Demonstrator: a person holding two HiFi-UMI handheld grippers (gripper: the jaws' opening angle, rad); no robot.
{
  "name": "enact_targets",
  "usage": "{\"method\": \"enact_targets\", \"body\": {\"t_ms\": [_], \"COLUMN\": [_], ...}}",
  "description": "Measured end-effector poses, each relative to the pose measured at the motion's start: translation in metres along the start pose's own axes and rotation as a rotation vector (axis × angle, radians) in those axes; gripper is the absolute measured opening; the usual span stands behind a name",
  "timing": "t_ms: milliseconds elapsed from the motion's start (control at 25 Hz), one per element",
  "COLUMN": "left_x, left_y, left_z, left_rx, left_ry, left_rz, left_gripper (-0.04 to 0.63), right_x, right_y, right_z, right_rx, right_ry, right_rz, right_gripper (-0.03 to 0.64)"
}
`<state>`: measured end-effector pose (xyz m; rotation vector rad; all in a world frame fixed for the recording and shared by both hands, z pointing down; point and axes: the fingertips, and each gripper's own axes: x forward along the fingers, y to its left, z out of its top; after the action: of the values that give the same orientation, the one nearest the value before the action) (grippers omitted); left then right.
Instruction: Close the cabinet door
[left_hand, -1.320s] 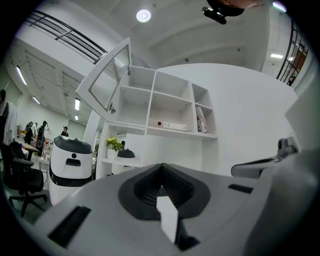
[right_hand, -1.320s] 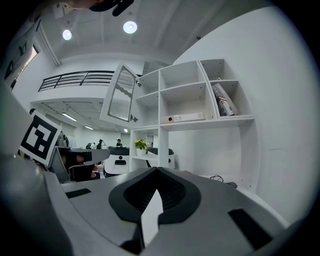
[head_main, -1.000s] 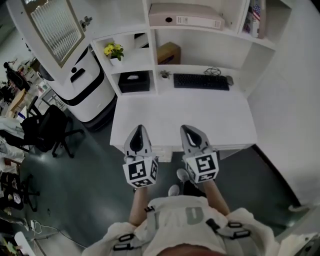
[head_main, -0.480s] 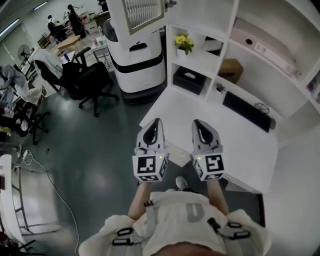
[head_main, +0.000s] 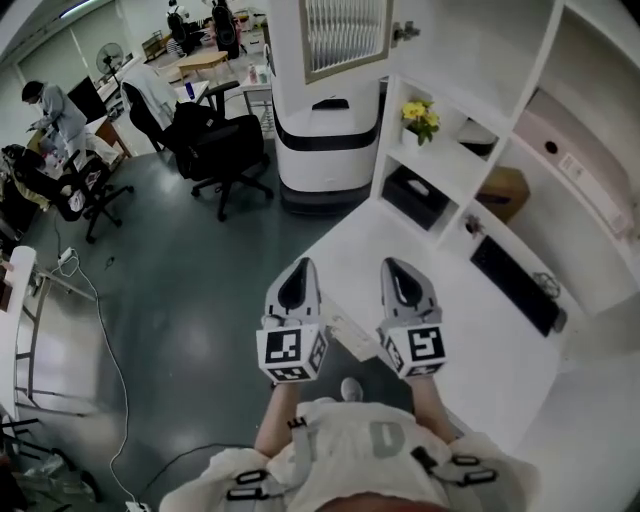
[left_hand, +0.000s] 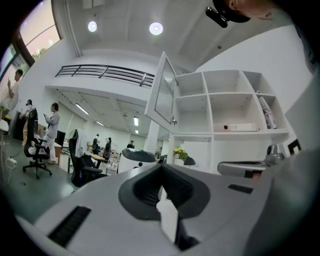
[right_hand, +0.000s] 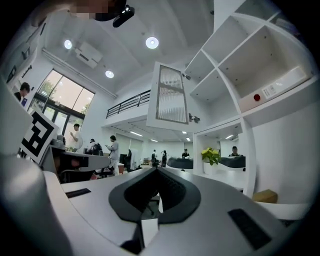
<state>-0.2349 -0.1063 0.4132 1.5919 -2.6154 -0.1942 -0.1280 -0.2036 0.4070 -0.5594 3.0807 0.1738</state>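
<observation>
The left gripper (head_main: 301, 268) and right gripper (head_main: 394, 268) are hovering closed, empty, beside the desk (head_main: 455, 305); the cabinet door (head_main: 345, 38) is hanging open.

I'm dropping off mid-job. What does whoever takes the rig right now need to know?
Left gripper: shut, empty, held level in front of the person.
Right gripper: shut, empty, beside the left.
Door: open, up high beside the shelves, with its knob on the side toward them. Neither gripper is near it.
Done: nothing yet on the door.
Left: bring a gripper up to the door and push it shut, probably with closed jaws.
</observation>
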Motion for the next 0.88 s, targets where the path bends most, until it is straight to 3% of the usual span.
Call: {"method": "enact_targets", "body": {"t_ms": [360,880], "left_x": [0.003,0.021], "left_y": [0.000,0.028], "left_z": [-0.005,0.019], "left_rx": [0.002,0.026], "left_ry": [0.009,-0.038], "left_rz": [0.092,0.092], "left_gripper": [0.005,0.005], "right_x": [0.017,0.038], "right_y": [-0.012,-0.003], "right_z": [0.001,0.019], "right_rx": [0.048,0.021], "right_ry": [-0.032,-0.050], "right_rz": [0.065,0.024], "right_gripper": [0.003,0.003]}}
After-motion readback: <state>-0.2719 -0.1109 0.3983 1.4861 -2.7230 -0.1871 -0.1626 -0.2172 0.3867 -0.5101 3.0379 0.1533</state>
